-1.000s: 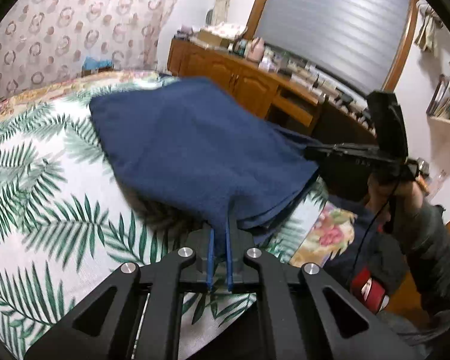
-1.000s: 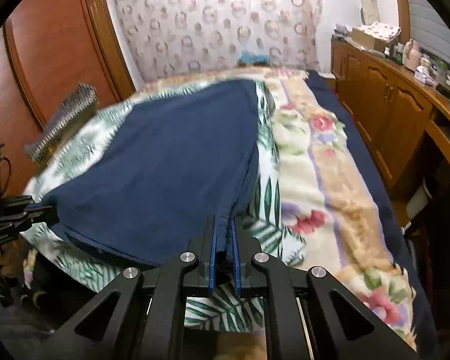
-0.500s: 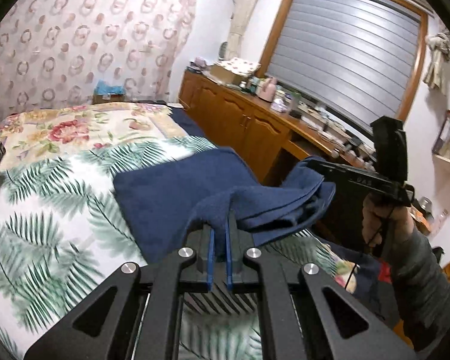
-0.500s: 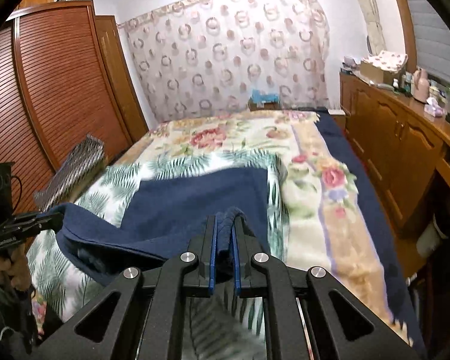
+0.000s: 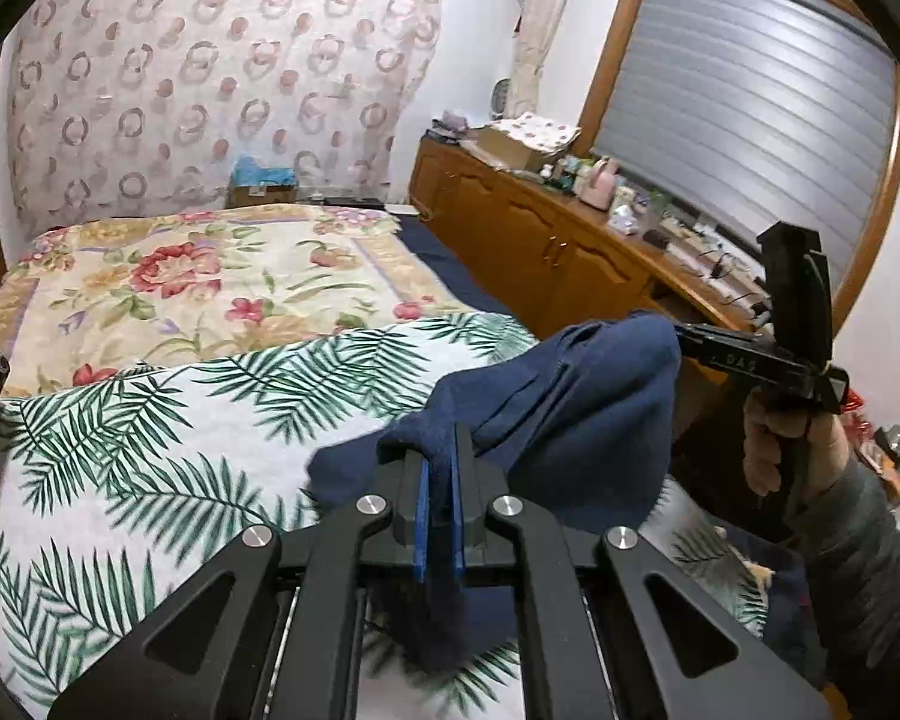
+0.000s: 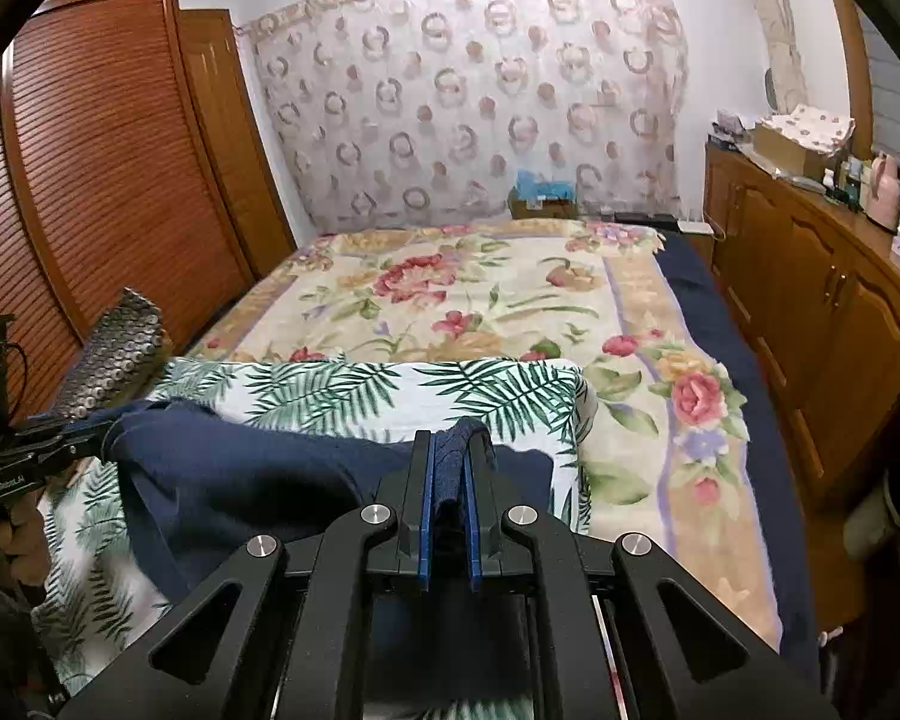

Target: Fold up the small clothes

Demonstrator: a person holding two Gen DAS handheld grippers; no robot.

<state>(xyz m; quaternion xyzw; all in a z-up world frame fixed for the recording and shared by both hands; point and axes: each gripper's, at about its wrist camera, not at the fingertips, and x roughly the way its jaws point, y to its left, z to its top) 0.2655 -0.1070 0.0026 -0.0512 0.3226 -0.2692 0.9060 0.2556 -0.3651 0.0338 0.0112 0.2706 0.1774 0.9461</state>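
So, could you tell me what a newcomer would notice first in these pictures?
Probably the navy garment, bunched and hanging between the left gripper and right gripper, both clamped on it. Beneath lies the palm-leaf sheet, with the floral blanket beyond.

Home bedroom: bed (image 6: 480,300), louvred wardrobe (image 6: 90,180), wooden dresser (image 6: 810,312), curtain (image 6: 468,108).

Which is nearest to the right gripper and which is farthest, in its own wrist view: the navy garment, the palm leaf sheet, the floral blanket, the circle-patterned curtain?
1. Navy garment, clamped in the right gripper.
2. Palm leaf sheet, just beyond and beneath it.
3. Floral blanket, covering the bed's farther part.
4. Circle-patterned curtain, on the far wall.
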